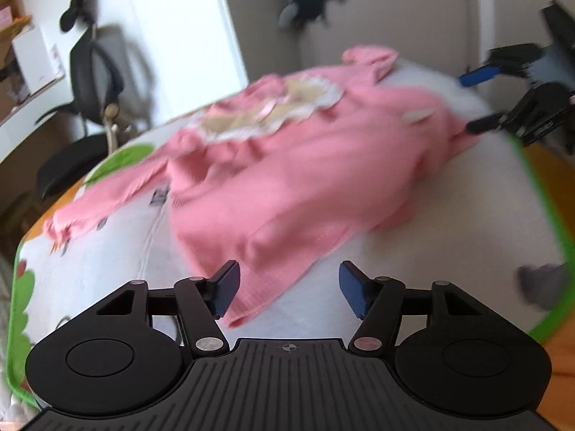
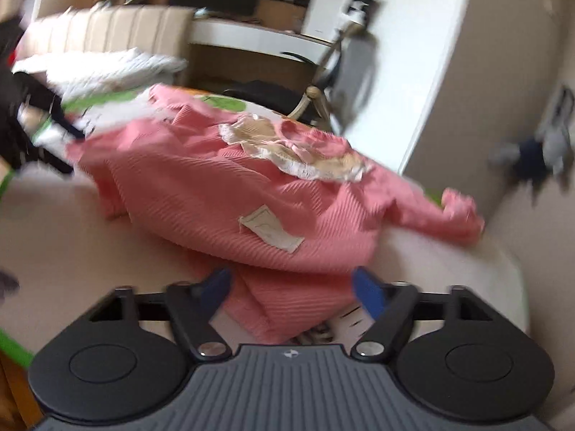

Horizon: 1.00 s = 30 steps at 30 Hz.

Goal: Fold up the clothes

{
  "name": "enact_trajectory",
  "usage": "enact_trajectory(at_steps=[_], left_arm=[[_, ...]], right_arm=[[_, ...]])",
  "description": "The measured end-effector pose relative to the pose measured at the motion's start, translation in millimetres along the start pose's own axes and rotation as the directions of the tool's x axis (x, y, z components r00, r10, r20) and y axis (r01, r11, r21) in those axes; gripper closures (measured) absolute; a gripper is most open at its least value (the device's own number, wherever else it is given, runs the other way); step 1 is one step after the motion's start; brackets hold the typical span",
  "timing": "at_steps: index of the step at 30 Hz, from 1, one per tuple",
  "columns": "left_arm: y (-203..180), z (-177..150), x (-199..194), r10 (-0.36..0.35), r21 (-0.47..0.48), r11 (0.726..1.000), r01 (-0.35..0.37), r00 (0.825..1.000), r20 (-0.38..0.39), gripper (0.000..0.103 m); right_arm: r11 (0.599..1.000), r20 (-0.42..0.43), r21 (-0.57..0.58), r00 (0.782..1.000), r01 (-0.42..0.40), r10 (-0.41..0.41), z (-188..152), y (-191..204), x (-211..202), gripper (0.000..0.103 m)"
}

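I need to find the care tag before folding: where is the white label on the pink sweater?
In the right wrist view the white label lies on the pink sweater, centre frame, below the lace collar and just beyond the open right gripper.

- Pink sweater [image 1: 287,165] lies spread on a white cloth [image 1: 431,244], cream collar [image 1: 273,111] at far side.
- Left gripper [image 1: 289,289]: jaws apart, hem corner between them, pads not pressing.
- Right gripper [image 1: 478,102] at sweater's far-right edge; grip indistinct.
- Image blurred.
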<state>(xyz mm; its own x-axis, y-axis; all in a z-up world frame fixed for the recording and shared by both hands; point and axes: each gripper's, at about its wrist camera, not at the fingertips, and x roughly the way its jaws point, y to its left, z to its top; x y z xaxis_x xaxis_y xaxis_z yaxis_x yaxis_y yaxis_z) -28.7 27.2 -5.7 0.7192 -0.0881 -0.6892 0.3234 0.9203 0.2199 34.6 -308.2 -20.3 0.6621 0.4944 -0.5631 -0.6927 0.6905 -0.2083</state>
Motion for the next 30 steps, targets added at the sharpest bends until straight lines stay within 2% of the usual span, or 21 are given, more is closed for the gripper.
enact_trajectory(at_steps=[2, 5, 6, 7, 9, 11, 13, 16, 19, 22, 25, 26, 29, 30], left_arm=[[0.2, -1.8, 5.1, 0.017, 0.006, 1.0, -0.017, 1.0, 0.008, 0.043], [1.0, -0.9, 8.0, 0.019, 0.009, 1.0, -0.019, 0.999, 0.033, 0.055], [2.2, -0.4, 9.3, 0.017, 0.006, 1.0, -0.017, 0.999, 0.036, 0.062], [3.5, 0.0, 9.4, 0.014, -0.002, 1.0, -0.014, 0.999, 0.038, 0.072], [6.9, 0.7, 10.6, 0.026, -0.021, 0.999, -0.025, 0.999, 0.042, 0.087], [10.8, 0.5, 8.4, 0.047, -0.041, 0.998, -0.045, 0.998, 0.046, 0.093], [14.8, 1.6, 1.6, 0.073, -0.055, 0.996, -0.07, 0.996, 0.054, 0.097], [23.6, 6.3, -16.2, 0.085, -0.096, 0.992, -0.077, 0.992, 0.09, 0.097], [28.6, 9.1, -39.0, 0.071, -0.12, 0.991, -0.054, 0.988, 0.137, 0.097], [25.7, 3.7, -54.3, 0.048, -0.116, 0.993, -0.032, 0.988, 0.145, 0.097], [20.4, -6.8, -56.5, 0.008, -0.099, 0.995, 0.002, 0.994, 0.106, 0.095], [18.7, -10.4, -56.0, -0.011, -0.092, 0.996, 0.02, 0.996, 0.09, 0.093], [16.1, -16.6, -54.1, -0.047, -0.08, 0.995, 0.052, 0.997, 0.061, 0.078], [16.8, -16.2, -53.9, -0.047, -0.084, 0.995, 0.052, 0.997, 0.063, 0.069]], right_arm=[[0.999, -0.015, -0.034, 1.0, 0.006, -0.007, -2.3, 15.0, 8.1, 0.062], [1.0, -0.013, -0.025, 1.0, 0.018, -0.018, 1.3, 16.1, 13.1, 0.068], [0.999, -0.016, -0.015, 0.999, 0.037, -0.037, 0.9, 11.3, 14.0, 0.073], [0.999, -0.025, 0.0, 0.998, 0.055, -0.055, -0.9, 4.6, 14.3, 0.084], [0.996, -0.042, 0.047, 0.996, 0.075, -0.073, -5.4, -7.8, 16.0, 0.096], [0.99, -0.032, 0.114, 0.996, 0.088, -0.085, -7.4, -19.4, 11.1, 0.099], [0.978, 0.015, 0.188, 0.996, 0.089, -0.093, -3.2, -29.3, -0.6, 0.1], [0.967, 0.111, 0.242, 0.988, 0.075, -0.104, 9.3, -40.8, -27.3, 0.1], [0.972, 0.145, 0.22, 0.983, 0.079, -0.113, 11.5, -49.4, -47.5, 0.1], [0.976, 0.112, 0.2, 0.988, 0.085, -0.109, 1.3, -56.8, -52.7, 0.1], [0.982, 0.06, 0.179, 0.995, 0.062, -0.074, -7.8, -63.3, -48.8, 0.098], [0.984, 0.054, 0.168, 0.996, 0.057, -0.067, -9.6, -63.5, -48.1, 0.098], [0.981, 0.089, 0.189, 0.995, 0.037, -0.054, -6.8, -64.1, -49.7, 0.092], [0.98, 0.109, 0.199, 0.993, 0.016, -0.038, -3.8, -62.9, -48.4, 0.084]])
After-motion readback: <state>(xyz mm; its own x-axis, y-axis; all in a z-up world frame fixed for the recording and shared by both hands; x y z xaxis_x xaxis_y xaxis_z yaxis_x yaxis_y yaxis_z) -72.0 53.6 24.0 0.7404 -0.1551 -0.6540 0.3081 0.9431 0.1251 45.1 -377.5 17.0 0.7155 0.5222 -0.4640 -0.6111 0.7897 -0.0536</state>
